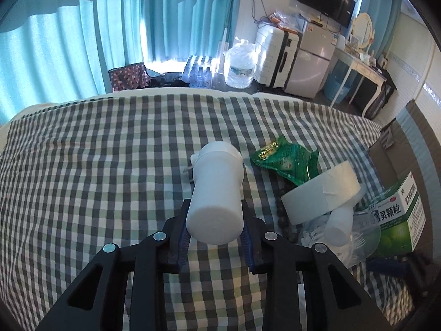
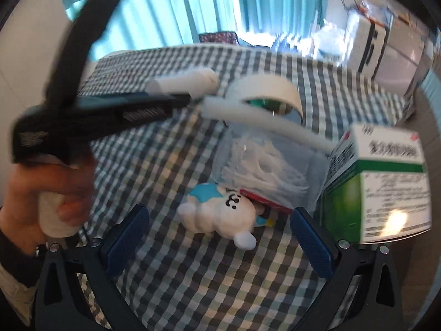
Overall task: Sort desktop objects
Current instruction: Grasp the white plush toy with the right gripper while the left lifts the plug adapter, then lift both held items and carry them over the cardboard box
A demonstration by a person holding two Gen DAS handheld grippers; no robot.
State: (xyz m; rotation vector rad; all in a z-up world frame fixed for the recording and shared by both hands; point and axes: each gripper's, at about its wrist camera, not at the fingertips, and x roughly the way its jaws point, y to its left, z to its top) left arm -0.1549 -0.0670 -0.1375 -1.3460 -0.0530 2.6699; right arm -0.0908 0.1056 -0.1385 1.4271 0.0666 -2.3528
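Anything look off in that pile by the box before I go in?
The tape roll sits tilted, propped on a small white bottle and the green packet. The white toy figure lies on its side against the clear bag.

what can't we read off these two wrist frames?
- Left wrist: the second white bottle is half covered by the tape roll; a dark object at the right edge is cut off.
- Right wrist: motion blur smears the left gripper, so its grip on the white bottle is unreadable.

Both wrist views look forward over the checked bed [image 1: 110, 151] toward the far curtains [image 1: 69, 41]; the right, somewhat blurred, sits nearer the shared tape roll [image 1: 321, 193] and green box [image 2: 377, 184].
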